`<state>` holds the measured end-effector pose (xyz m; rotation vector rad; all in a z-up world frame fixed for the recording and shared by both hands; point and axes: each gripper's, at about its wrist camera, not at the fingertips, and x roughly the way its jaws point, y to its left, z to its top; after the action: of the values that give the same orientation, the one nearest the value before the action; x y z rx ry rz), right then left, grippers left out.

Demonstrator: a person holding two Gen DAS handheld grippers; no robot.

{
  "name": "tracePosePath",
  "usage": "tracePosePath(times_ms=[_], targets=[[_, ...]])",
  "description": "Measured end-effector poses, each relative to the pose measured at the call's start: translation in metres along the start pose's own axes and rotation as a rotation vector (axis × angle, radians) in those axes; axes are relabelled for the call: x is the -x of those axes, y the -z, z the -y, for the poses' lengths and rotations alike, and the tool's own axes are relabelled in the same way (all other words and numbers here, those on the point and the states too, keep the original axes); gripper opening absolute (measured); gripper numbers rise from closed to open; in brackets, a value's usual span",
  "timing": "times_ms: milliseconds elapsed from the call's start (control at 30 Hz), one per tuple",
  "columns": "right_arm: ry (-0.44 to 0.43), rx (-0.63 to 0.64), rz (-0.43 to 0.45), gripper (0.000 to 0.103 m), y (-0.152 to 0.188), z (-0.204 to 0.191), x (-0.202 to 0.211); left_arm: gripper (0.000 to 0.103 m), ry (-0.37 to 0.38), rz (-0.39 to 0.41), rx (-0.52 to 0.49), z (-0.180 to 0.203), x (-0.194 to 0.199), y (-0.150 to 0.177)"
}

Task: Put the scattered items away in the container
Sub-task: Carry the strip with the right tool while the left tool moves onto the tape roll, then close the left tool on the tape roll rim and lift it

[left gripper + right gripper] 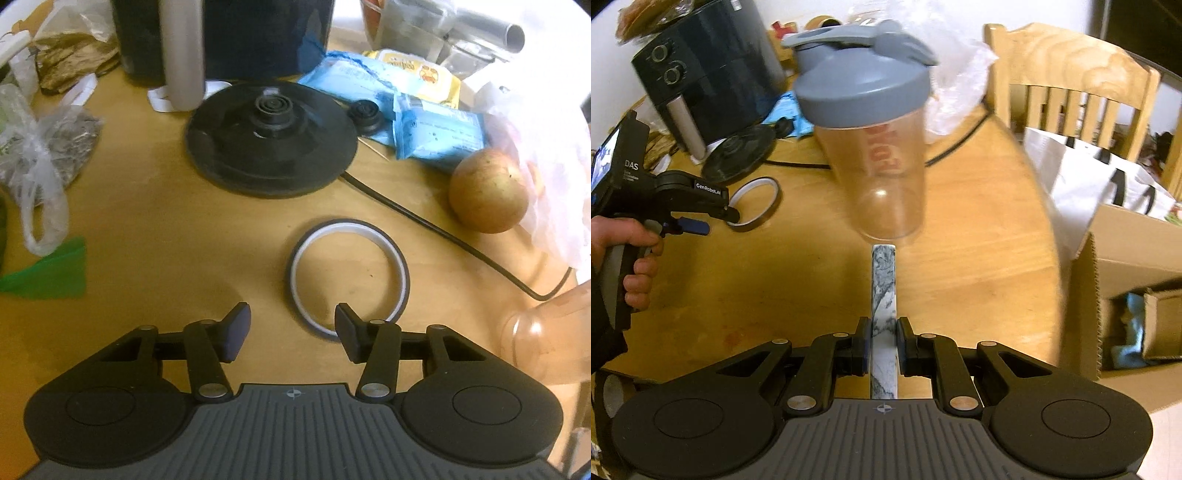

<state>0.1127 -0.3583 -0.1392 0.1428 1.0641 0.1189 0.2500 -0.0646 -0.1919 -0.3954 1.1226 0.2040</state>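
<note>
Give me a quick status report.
Left gripper open, over tape ring. Right gripper shut on marbled bar. Shaker bottle ahead.

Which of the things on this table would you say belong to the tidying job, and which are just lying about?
Part of the job:
- tape roll, under the open left gripper
- marbled bar, clamped in the right gripper
- shaker bottle
- cardboard box, likely the container

Probably just lying about:
- kettle base and its cord
- air fryer
- apple
- wooden chair

left wrist: steep down, close on table (155, 229) | right wrist: likewise | shared: tape ring (349, 275)
</note>
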Motion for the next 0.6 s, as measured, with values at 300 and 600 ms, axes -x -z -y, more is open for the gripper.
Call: tracePosePath(times_ms=[300,600], targets=[[0.016,-0.037,0.008,0.017,0.001,0.014,0.003,0.008,0.022,-0.011,-0.101,0.016,0.001,0.006],[-0.007,-0.026,0.016,0.017,-0.002,0.012,0.003,0.007,0.025,-0.034,-0.252,0.014,0.003,0.011]])
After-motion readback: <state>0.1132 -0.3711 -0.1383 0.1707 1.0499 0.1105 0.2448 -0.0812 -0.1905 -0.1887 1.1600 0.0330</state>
